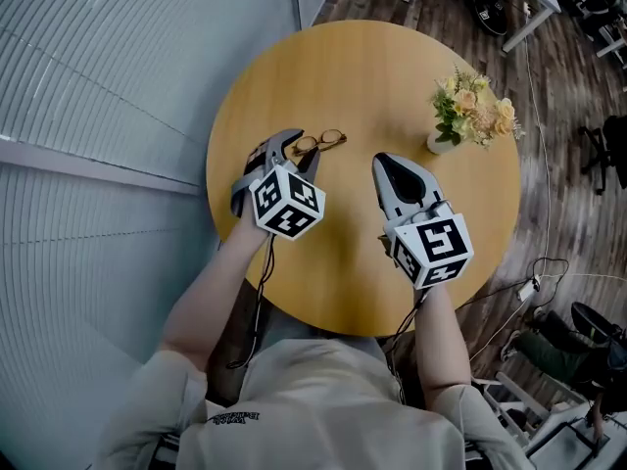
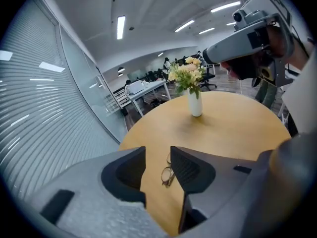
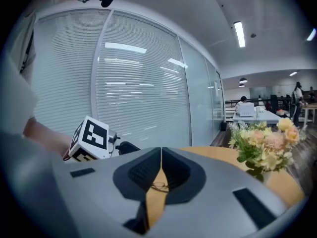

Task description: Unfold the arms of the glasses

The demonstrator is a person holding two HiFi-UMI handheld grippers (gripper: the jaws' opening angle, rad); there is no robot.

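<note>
Glasses (image 1: 318, 143) lie on table (image 1: 392, 76), left side, just beyond your left gripper (image 1: 294, 151); its jaws apart, empty. Right gripper (image 1: 384, 161) jaws together, empty. Steady frame with left; ease each arm out gently.

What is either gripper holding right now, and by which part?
Nothing. The glasses lie on the table; left gripper open, right gripper shut, empty.

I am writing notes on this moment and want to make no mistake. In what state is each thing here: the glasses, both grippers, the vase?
glasses: lying on the table, untouched, arms apparently folded.
left gripper: jaws apart, gripping nothing, glasses just ahead of it.
right gripper: jaws together, empty, away from the glasses.
vase: upright, holding flowers.
</note>
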